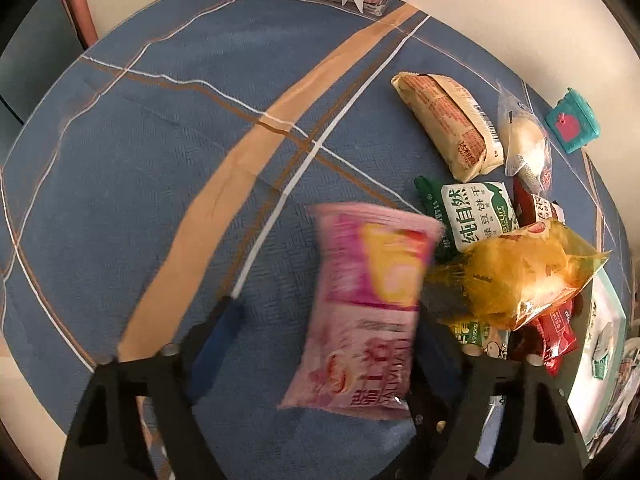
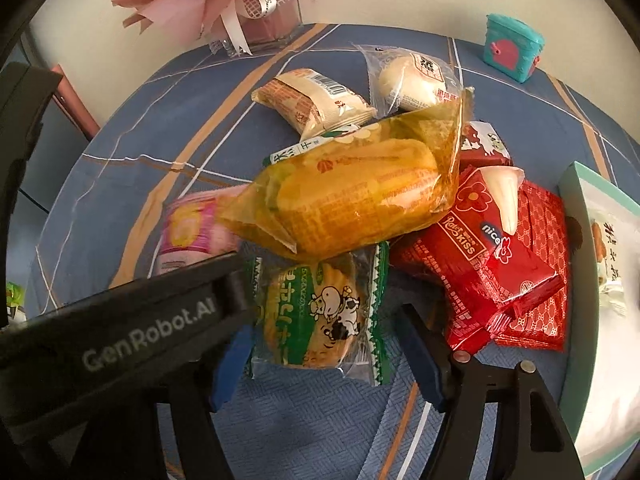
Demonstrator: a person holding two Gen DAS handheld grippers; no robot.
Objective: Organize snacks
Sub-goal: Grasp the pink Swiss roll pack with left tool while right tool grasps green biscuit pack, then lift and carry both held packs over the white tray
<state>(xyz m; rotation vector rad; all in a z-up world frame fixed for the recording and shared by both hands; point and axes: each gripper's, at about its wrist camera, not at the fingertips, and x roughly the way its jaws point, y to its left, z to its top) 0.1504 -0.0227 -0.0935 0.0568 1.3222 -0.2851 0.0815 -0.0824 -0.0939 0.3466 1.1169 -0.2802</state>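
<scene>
Snacks: red pack [image 2: 476, 248] reads "Rose KISS", "nice".

**Black grippers, blue pads, grey lettering**

The left gripper [image 1: 324, 344] has matte black angular finger arms with triangular cut-outs, blue pads [image 1: 218, 340] on their inner faces and round silver screw heads at the joints. The right gripper [image 2: 326, 354] has the same build: black arms, blue pads [image 2: 422, 364], silver screws. Grey "GenRobot.AI" lettering runs along a black body.
</scene>
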